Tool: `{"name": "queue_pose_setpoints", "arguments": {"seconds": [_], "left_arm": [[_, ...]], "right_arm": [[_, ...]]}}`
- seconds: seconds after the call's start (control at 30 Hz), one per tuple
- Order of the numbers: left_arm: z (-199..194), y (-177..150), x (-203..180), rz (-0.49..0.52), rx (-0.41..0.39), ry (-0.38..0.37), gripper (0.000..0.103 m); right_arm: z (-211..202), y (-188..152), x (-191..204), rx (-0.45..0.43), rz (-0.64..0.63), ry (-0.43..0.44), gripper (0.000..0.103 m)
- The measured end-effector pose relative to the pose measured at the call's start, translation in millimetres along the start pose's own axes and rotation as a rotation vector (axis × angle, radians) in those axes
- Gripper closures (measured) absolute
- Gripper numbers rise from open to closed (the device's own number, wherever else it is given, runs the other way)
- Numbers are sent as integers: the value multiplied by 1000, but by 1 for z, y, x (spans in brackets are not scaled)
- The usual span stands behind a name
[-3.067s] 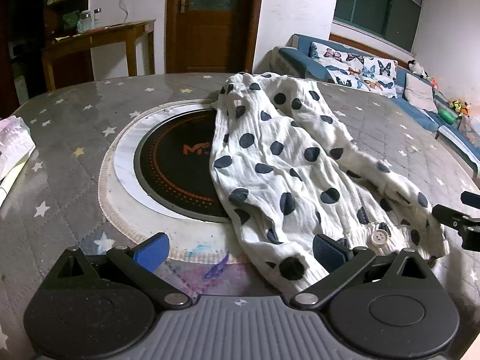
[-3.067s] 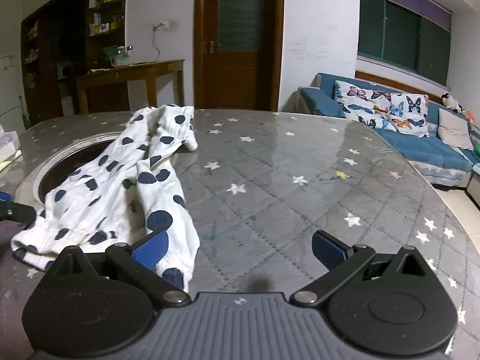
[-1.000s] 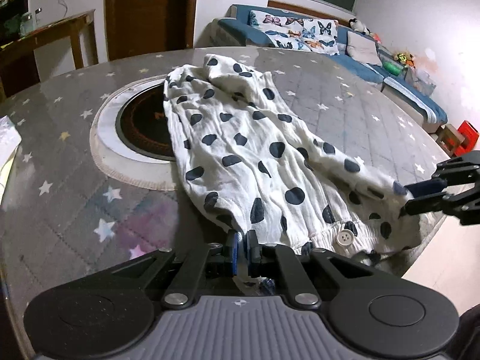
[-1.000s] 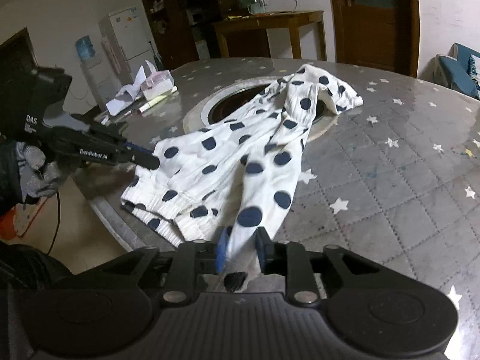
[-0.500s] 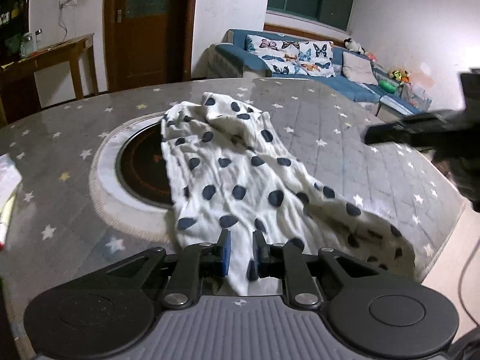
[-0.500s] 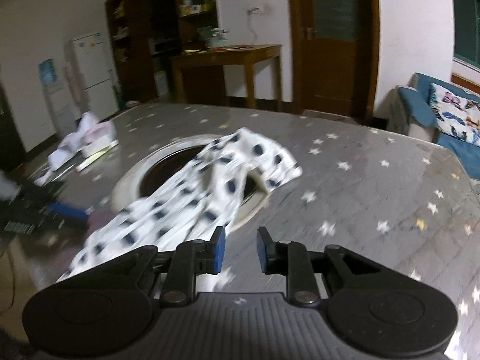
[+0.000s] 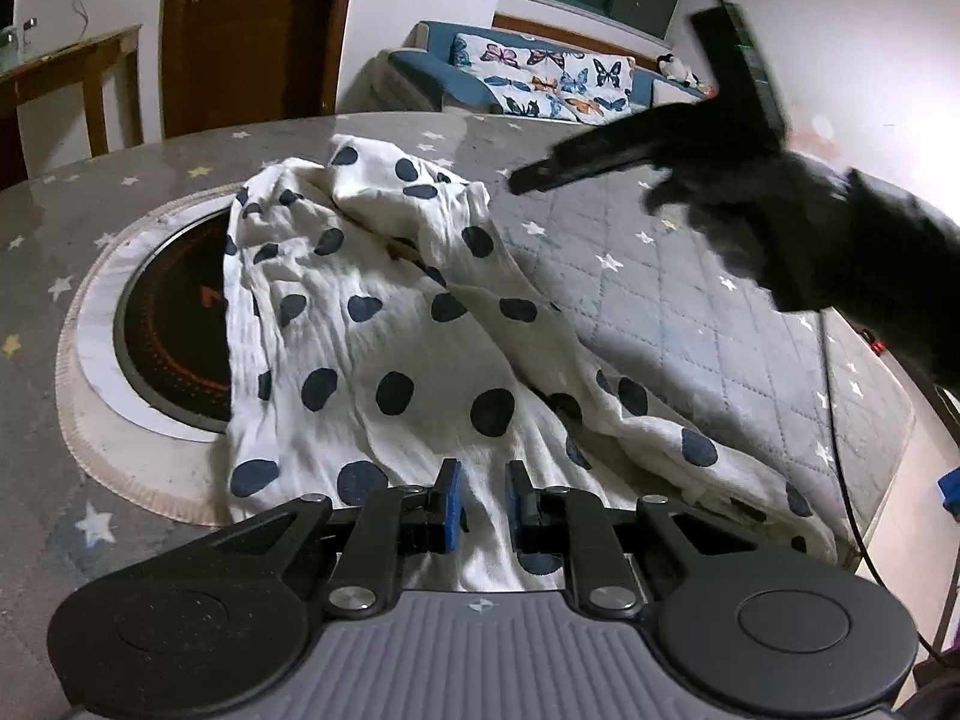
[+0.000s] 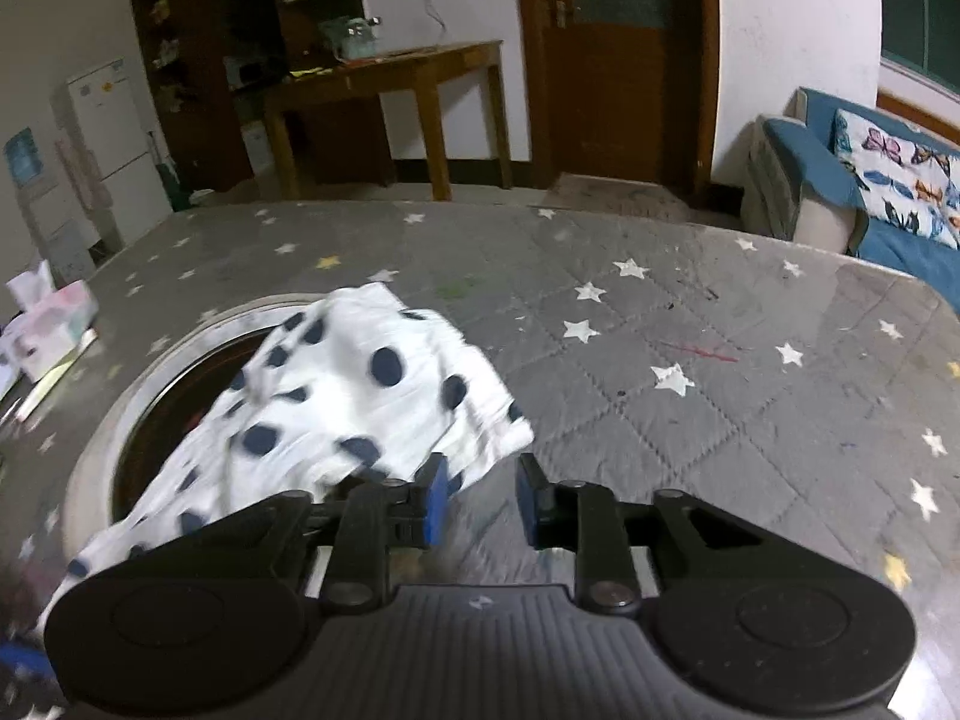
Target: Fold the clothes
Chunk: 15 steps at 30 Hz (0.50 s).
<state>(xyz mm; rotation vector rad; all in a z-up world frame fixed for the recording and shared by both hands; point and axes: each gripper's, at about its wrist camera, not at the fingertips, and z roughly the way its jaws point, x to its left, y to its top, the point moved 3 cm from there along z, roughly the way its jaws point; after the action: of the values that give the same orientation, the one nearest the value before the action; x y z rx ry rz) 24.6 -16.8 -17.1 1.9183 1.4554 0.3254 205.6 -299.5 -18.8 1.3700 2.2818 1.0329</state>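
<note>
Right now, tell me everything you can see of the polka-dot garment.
The polka-dot garment is white, crinkled thin fabric with dark navy dots. It lies rumpled and stretched lengthwise on the star-print table cover, its left edge draped over the round black cooktop. The far end is bunched into folds. The left gripper has its near hem between its fingers; the right gripper hovers at the far end, nothing between its fingers.

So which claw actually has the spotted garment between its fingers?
The left claw: the polka-dot garment runs between its fingers. The right claw shows only grey table in its gap, with the cloth's edge lying beside one finger.
</note>
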Motion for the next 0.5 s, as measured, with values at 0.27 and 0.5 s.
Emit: {"name": "queue_pose_setpoints", "arguments": {"seconds": [0.27, 0.5], "left_arm": [[8, -3, 4, -12, 28, -18, 81], [12, -1, 4, -10, 38, -33, 80]], "right_arm": [[37, 6, -5, 24, 12, -22, 67], [40, 15, -7, 6, -48, -102, 97]]}}
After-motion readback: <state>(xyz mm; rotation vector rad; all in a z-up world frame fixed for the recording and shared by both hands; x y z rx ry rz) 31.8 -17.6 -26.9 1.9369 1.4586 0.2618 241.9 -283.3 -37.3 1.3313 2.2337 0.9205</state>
